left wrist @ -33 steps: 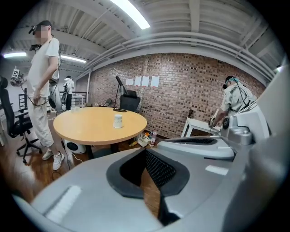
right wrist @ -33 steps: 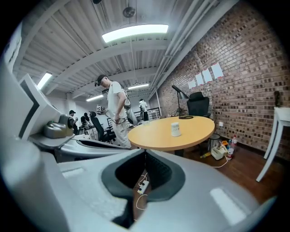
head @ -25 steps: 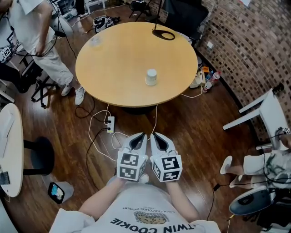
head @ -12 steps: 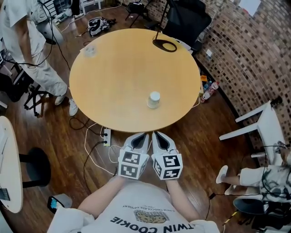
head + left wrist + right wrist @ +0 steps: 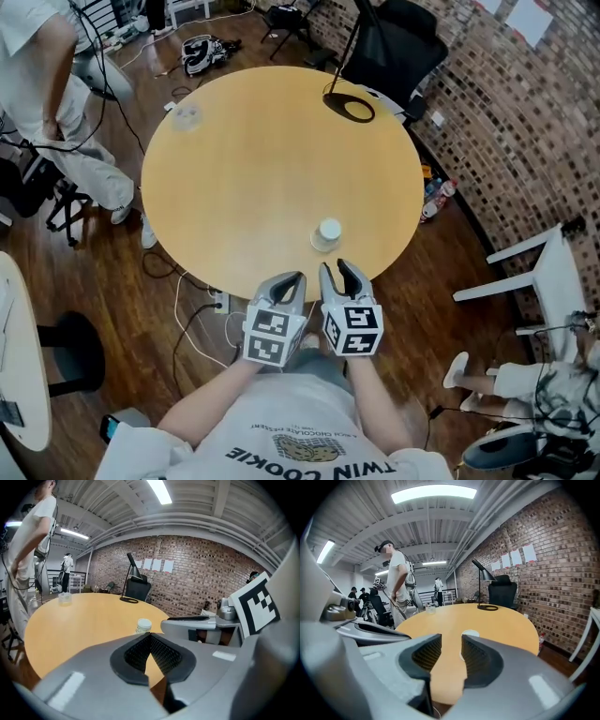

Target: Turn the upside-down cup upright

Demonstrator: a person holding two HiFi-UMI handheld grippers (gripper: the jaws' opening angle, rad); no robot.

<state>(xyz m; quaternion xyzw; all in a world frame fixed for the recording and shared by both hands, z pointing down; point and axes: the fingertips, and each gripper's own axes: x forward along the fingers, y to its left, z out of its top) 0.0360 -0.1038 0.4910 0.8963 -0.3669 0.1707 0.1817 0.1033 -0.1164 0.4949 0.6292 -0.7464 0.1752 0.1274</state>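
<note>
A small whitish cup (image 5: 328, 234) stands upside down near the front edge of the round wooden table (image 5: 253, 159). Both grippers hover side by side over that edge, just short of the cup. My left gripper (image 5: 292, 279) is shut with nothing in it, and in the left gripper view its pads meet (image 5: 150, 637) with the cup (image 5: 143, 626) beyond them. My right gripper (image 5: 339, 269) points at the cup. Its jaws are opening, with a narrow gap (image 5: 451, 641) between them. Nothing is between them, and the cup (image 5: 470, 633) sits just past the tips, apart from them.
A black lamp base (image 5: 349, 108) rests at the table's far right, and a clear cup (image 5: 187, 114) at the far left. A person (image 5: 56, 84) stands left of the table. A white chair (image 5: 534, 246) is at the right. Cables and a power strip (image 5: 217, 302) lie on the floor.
Both grippers have moved forward to the table's front edge, so the cup is now just ahead of them. The right jaws, shut before, have parted.
</note>
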